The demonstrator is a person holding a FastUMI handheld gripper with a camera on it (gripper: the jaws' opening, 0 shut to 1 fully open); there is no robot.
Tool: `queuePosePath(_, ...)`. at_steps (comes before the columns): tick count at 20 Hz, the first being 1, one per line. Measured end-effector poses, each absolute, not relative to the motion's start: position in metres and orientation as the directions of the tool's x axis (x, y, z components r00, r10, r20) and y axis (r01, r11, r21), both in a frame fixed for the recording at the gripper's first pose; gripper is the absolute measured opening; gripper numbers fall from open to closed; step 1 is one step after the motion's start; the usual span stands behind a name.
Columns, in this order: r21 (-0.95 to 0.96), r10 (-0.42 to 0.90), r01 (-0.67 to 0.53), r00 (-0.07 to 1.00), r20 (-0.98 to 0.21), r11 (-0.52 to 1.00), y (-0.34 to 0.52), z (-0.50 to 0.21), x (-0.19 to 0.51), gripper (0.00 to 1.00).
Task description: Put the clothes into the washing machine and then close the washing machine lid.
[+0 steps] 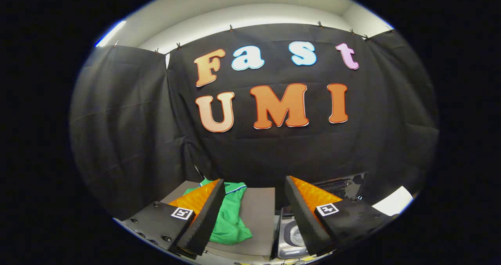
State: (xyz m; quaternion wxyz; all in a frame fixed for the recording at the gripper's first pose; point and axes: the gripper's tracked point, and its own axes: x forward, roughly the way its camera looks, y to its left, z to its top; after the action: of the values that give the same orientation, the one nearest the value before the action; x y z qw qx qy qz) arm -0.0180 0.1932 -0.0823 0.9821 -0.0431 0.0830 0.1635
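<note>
A green garment (230,218) with a white-and-blue trimmed collar lies crumpled on a grey mat (258,218), just beyond and partly behind my left finger (203,218). My gripper (254,212) hangs above the mat, open, with nothing between its fingers. A small grey washing machine (291,237) stands at the mat's right side, below my right finger (305,218); its top with a round window shows between the fingers. A dark raised part (344,184) rises behind the right finger; I cannot tell whether it is the lid.
Black cloth walls close the booth behind and on both sides. A white sheet (393,200) lies at the far right, beyond the machine. The grey mat has bare room to the right of the garment.
</note>
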Motion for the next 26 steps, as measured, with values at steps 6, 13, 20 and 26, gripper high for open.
queuePosePath(6,-0.032,0.409,-0.435,0.867,-0.285,0.900,0.262,-0.135,-0.025,0.99)
queuePosePath(13,-0.049,0.410,-0.475,0.802,-0.435,0.878,0.294,-0.202,-0.018,0.99)
queuePosePath(20,-0.066,0.399,-0.508,0.745,-0.534,0.859,0.314,-0.253,-0.015,0.99)
queuePosePath(26,-0.168,0.353,-0.513,0.759,-0.547,0.842,0.315,-0.272,-0.011,0.99)
